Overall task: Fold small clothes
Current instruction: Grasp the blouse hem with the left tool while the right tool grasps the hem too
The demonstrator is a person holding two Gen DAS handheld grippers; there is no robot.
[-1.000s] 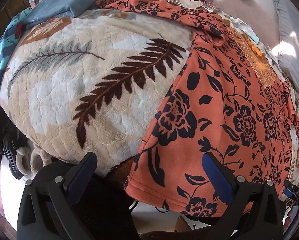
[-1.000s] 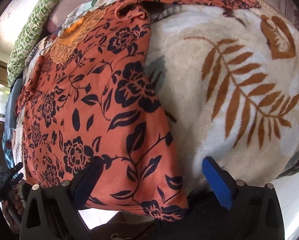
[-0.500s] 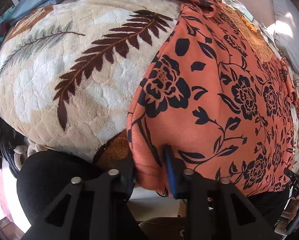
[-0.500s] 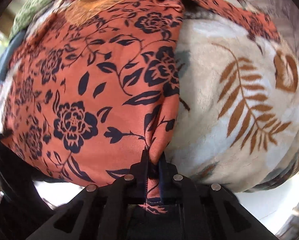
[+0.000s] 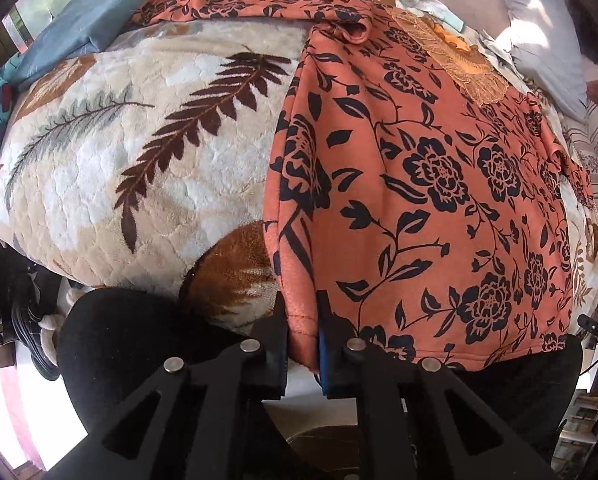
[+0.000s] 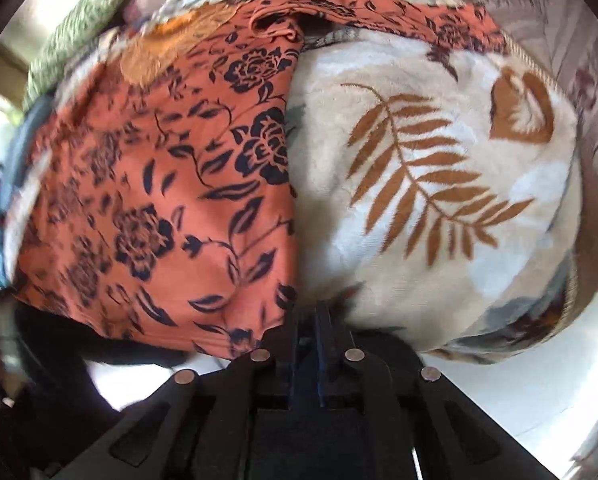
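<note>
The orange floral top (image 5: 419,184) lies spread on a cream fleece blanket (image 5: 139,152) with a leaf print, its hem hanging over the near edge. The left gripper (image 5: 302,336) is clamped on the hem's left corner, fabric pinched between its 2 pads. The right gripper (image 6: 313,332) sits at the hem's other corner; its jaws, just eased slightly apart, stand nearly together, and I cannot tell whether cloth is caught between them. A blue-grey pillow (image 5: 95,20) lies beyond.
</note>
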